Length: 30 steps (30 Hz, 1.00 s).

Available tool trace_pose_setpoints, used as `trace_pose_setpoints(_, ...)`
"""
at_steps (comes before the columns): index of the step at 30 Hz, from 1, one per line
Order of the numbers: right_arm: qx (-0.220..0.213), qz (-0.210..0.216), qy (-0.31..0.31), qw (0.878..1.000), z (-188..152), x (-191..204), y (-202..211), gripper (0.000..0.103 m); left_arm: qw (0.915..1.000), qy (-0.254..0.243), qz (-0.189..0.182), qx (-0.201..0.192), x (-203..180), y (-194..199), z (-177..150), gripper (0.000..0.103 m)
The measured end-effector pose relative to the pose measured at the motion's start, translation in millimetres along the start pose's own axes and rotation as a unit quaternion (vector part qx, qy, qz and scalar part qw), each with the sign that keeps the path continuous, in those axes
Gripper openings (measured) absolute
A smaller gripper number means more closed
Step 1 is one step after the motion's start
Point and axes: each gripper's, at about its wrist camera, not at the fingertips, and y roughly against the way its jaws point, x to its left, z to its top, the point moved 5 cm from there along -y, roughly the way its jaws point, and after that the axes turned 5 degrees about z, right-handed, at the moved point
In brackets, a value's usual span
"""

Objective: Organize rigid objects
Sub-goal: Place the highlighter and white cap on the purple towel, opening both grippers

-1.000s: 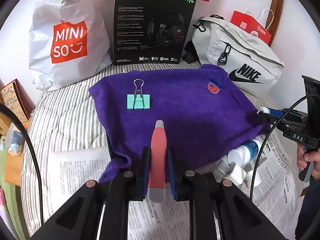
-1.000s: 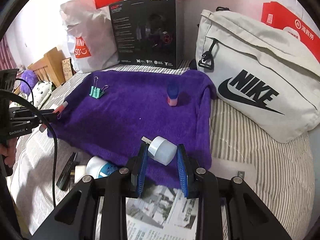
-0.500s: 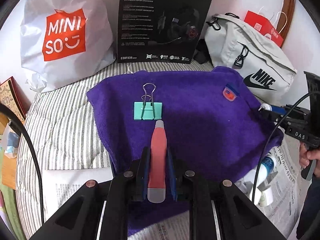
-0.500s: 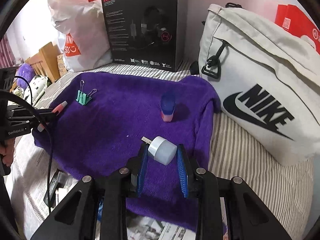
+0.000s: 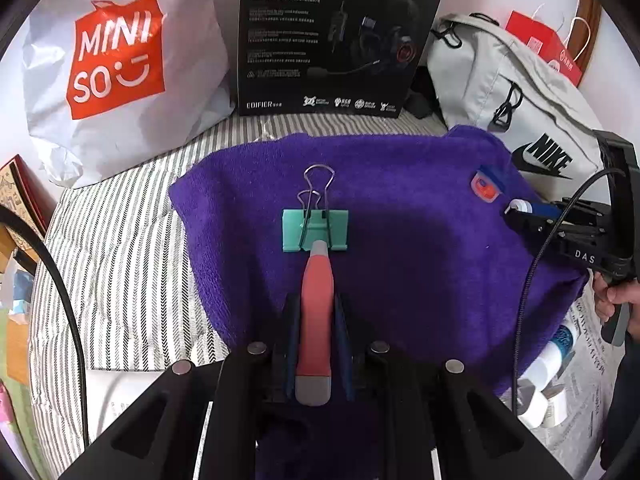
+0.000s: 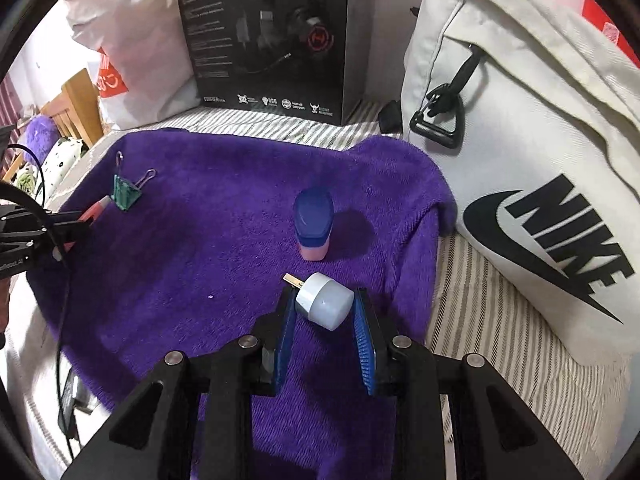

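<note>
Two fingers (image 5: pixel 289 320) clamp red cutter (image 5: pixel 316 312), tip at binder clip (image 5: pixel 315 230)

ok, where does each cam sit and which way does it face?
Left wrist: on the left hand-held gripper, looking forward over the purple towel at the green binder clip; its fingers clamp a red pen.
Right wrist: on the right hand-held gripper, facing the blue-capped container; its fingers flank a small white USB light.
Shared: towel, clip, container, headset box, and each shows the other gripper.
</note>
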Motion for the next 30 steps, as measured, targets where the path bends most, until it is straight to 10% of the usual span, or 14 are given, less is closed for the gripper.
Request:
trace_pose_setpoints(18,-0.003,0.004,0.009,1.0,3,3,-6,0.029,0.9996,-0.016,0.011,0.021,-5,-10,2,0.017)
trace_pose_setpoints(30,0.008,0.008,0.016,1.0,-10,10,20,0.05,0.9979,-0.044,0.033,0.034,-15,-4,-9,0.033)
